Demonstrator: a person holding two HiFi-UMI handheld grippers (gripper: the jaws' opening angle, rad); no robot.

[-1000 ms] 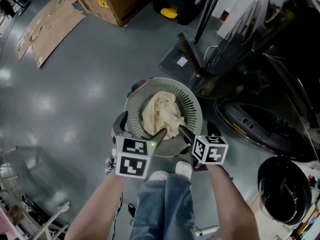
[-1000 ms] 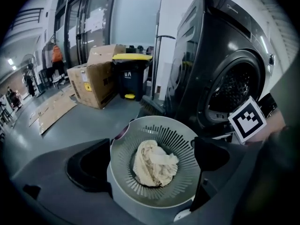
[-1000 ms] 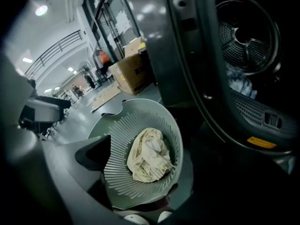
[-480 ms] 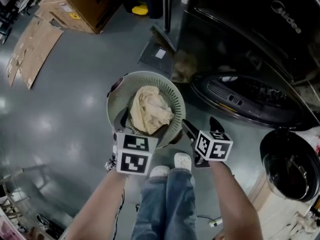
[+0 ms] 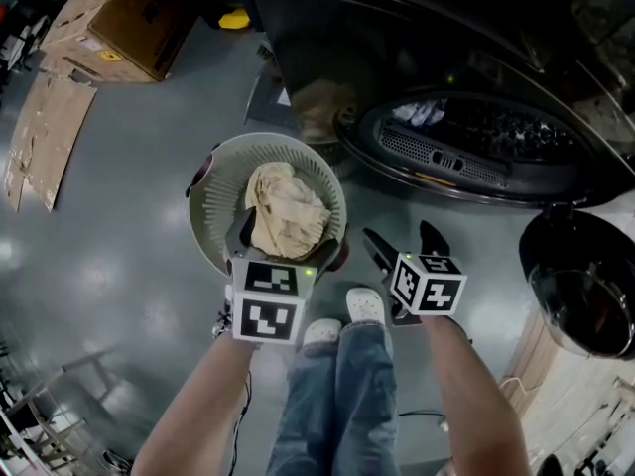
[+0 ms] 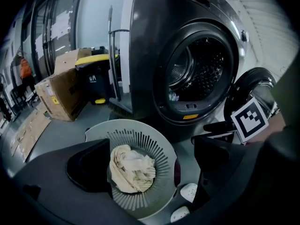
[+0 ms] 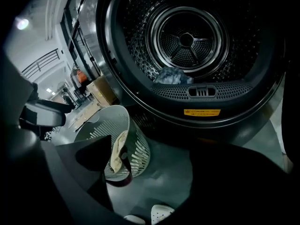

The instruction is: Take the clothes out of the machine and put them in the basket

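Note:
A pale round slatted basket (image 5: pixel 213 181) stands on the grey floor with a cream cloth (image 5: pixel 286 216) bunched inside it. My left gripper (image 5: pixel 280 248) hangs open over the basket's near rim, and its own view shows nothing between the jaws, only the basket (image 6: pixel 154 146) and cream cloth (image 6: pixel 131 168) below. My right gripper (image 5: pixel 404 244) is open and empty, right of the basket, facing the machine's open drum (image 7: pixel 187 36). A blue-grey cloth (image 7: pixel 171 76) lies at the drum's front lip, seen small as a cloth (image 5: pixel 417 114) from the head view.
The machine's round door (image 5: pixel 585 296) hangs open at the right. Cardboard boxes (image 5: pixel 119 18) and flattened cardboard (image 5: pixel 40 137) lie at the far left. A broom and dustpan (image 6: pixel 117 104) lean by the machine's left side. The person's white shoes (image 5: pixel 345 315) stand just behind the basket.
Both grippers were over the cream cloth in the basket; the right one has drawn off to the right. The head view has swung toward the machine's open drum.

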